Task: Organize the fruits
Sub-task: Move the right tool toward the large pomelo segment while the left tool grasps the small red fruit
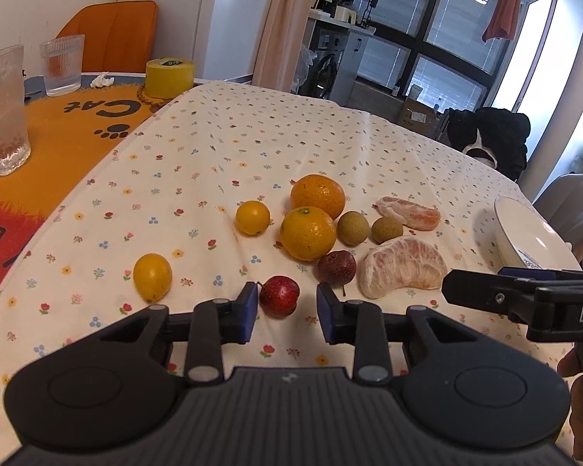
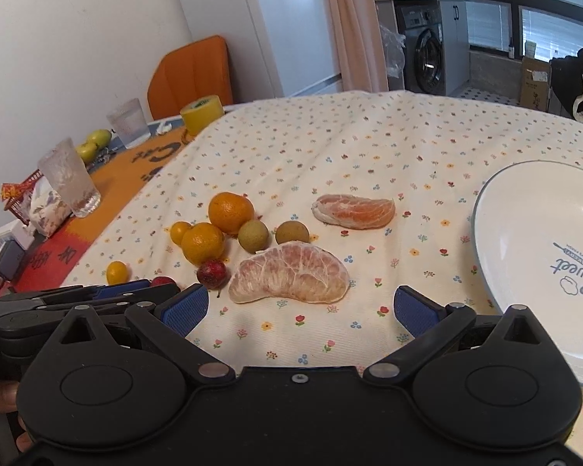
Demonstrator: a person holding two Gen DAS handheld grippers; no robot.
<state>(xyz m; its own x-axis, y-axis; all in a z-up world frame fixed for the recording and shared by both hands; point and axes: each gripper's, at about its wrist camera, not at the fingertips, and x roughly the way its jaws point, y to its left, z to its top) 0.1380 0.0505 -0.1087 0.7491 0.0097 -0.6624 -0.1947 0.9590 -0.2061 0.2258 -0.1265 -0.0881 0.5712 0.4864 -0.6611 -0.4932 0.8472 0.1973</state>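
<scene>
the left claw (image 1: pixel 287 306) is spread loosely around a small red fruit (image 1: pixel 279 296), not yet pinching it. the right claw (image 2: pixel 301 306) gapes empty before the big pomelo wedge (image 2: pixel 289 273) at 12 o'clock, matching its width. the white plate (image 2: pixel 524 209) waits at 2 o'clock on the desk (image 2: pixel 330 136), likely their destination.

Two black tools, left (image 1: pixel 287 312) and right (image 2: pixel 301 306), with blue ribbed pads (image 1: pixel 248 316), silver pivot screws, ridged grey housing.

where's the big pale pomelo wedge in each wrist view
Left wrist: pomelo wedge lies right of centre, beyond the open left gripper.
Right wrist: pomelo wedge lies at centre, ahead of the open right gripper.
Shared landmark: white plate, to its right.
</scene>
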